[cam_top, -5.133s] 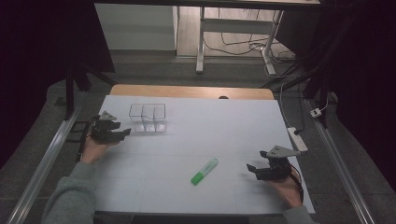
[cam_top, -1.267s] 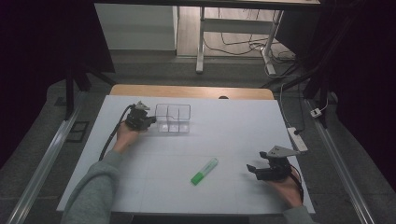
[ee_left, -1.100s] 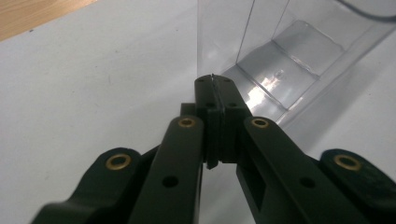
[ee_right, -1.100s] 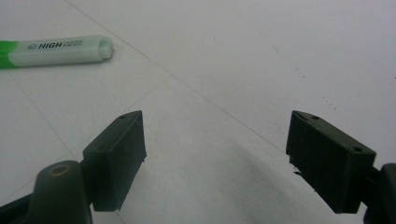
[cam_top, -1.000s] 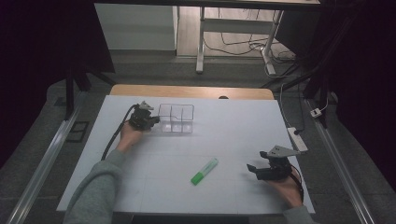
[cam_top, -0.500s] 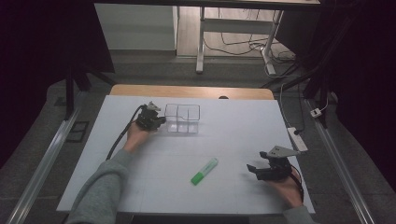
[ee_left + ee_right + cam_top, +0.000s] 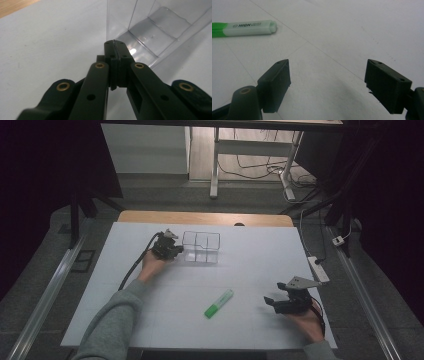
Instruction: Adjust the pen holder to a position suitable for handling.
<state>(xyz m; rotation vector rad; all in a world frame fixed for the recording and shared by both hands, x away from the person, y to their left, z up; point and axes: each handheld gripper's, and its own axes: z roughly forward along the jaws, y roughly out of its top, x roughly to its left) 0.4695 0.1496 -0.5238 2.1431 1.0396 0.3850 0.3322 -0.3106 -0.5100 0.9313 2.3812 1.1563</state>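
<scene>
Sliding clear box (image 7: 201, 247) rightward, left gripper (image 7: 172, 251)

The clear, glossy plastic compartment box (image 7: 160, 27) gleams at twelve o'clock. The matt white table sheet (image 7: 250, 270) looks smooth. The green plastic highlighter (image 7: 242, 27) is semi-glossy.

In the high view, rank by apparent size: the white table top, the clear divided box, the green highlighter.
1. white table top
2. clear divided box
3. green highlighter, about as long as the box is wide but far slimmer

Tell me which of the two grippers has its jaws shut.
The left gripper, pinching the wall of the clear box, jaws pressed together. The right gripper, near the green highlighter, stands wide open.
</scene>
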